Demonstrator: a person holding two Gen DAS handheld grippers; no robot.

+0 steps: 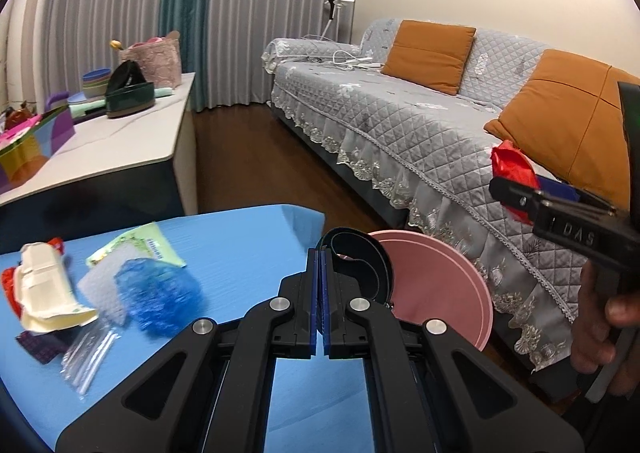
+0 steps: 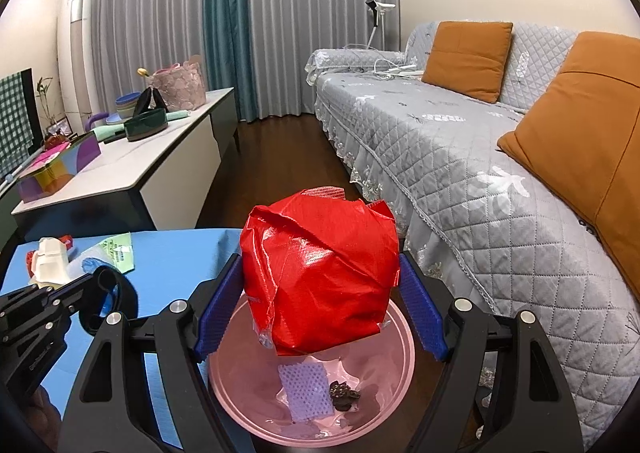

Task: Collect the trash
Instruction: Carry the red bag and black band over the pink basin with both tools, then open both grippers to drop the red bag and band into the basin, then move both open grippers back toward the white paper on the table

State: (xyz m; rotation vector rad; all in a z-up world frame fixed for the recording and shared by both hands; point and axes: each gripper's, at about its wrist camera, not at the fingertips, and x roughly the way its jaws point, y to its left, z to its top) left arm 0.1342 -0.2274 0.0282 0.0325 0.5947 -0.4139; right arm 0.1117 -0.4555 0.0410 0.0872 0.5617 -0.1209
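Right claw [image 2: 320,293] tilted downward over pink bin [image 2: 404,353], clamped on crumpled red wrapper [image 2: 320,273]; left claw [image 1: 319,293] together.

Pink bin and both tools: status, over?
Right tool shut on red wrapper, held over pink bin. Left tool shut on black strap. More trash left on blue table. Drop path clear.

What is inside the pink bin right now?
Inside the pink bin, the right wrist view shows a lilac mesh sheet and a small dark scrap on the bottom. The red bag in the right gripper hides the bin's far part.
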